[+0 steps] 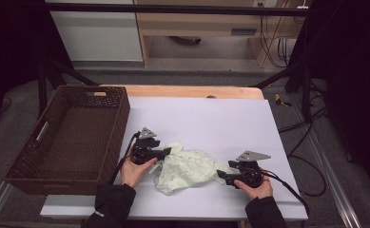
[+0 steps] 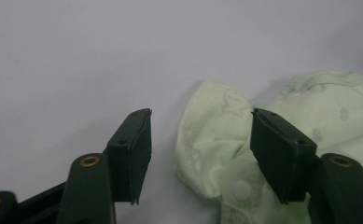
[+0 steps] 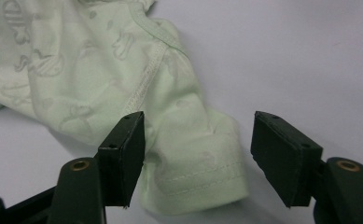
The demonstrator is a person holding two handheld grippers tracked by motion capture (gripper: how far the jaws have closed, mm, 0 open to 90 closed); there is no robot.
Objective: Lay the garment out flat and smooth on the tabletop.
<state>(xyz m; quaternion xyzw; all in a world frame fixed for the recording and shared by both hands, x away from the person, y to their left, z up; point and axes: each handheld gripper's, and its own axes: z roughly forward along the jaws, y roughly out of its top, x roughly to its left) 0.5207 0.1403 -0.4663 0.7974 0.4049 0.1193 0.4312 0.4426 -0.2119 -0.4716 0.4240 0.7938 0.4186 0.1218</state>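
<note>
A brown wicker basket (image 1: pixel 68 137) sits at the left end of the table (image 1: pixel 211 114), open side up, with nothing visible inside it. Just right of it the left gripper (image 1: pixel 166 152) rests low on the white sheet, its jaws apart, straddling the near edge of the pale green garment (image 1: pixel 187 168); in the left gripper view a fold with a snap button (image 2: pixel 240 189) lies between them, closer to the right-hand jaw. The garment (a small printed baby piece, by the look of the seams) lies crumpled in the middle of the table, between the two hands. At its right end a hemmed sleeve (image 3: pixel 202 172) points toward the right gripper (image 1: pixel 220 175), whose jaws also stand apart on either side of the cuff without pinching it. The likely work is to take both ends and lift or spread the cloth. The risks I judge from here: the left jaws may close on the button rather than on cloth and slip, or catch several layers of the bunched fold so the piece will not open out; the right jaws sit near the very end of the cuff, so a shallow bite could pull free under tension; and uneven pulling could drag the sheet beneath.
</note>
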